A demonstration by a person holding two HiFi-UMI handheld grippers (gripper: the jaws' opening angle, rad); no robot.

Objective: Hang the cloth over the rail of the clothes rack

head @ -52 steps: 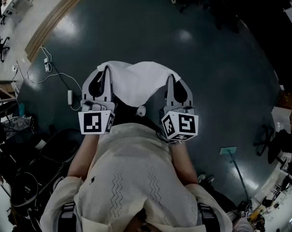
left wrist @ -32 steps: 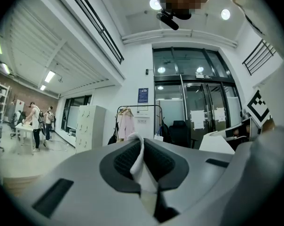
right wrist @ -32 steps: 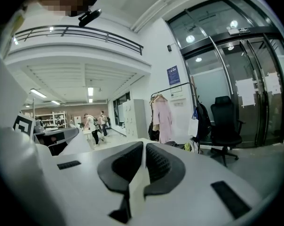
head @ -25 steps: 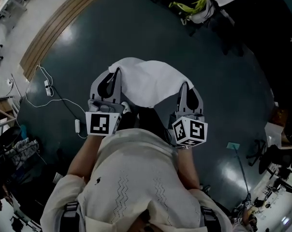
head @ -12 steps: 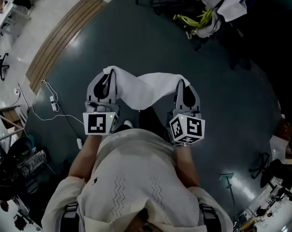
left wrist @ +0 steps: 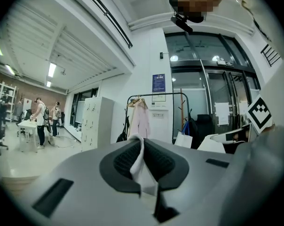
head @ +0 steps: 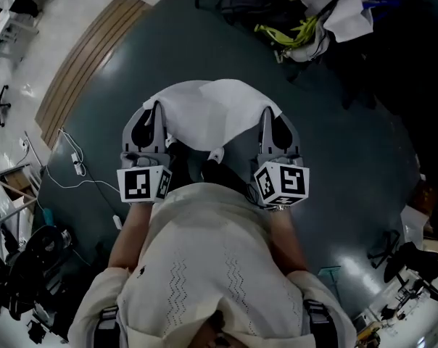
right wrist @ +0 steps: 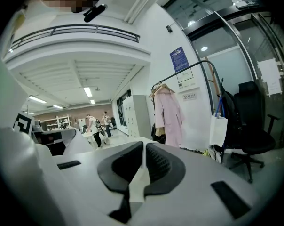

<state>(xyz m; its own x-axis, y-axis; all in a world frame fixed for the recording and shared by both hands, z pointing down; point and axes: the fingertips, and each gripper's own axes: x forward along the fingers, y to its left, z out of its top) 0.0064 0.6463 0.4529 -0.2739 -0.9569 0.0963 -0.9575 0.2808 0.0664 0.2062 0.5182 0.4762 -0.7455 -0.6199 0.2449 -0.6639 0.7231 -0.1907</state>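
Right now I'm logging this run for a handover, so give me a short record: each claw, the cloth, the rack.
left claw: shut on one edge of the cloth
right claw: shut on the other edge
cloth: white, spread between both claws, above the floor
clothes rack: ahead across the room, apart from the cloth
on rack: pink garment hanging
task state: cloth not yet hung on the rack

a tall white locker cabinet stands against the wall. left of it, well apart, two people stand at a white table. just right of it hangs a pale pink coat — above and right of it a blue poster, farther right a white bag.
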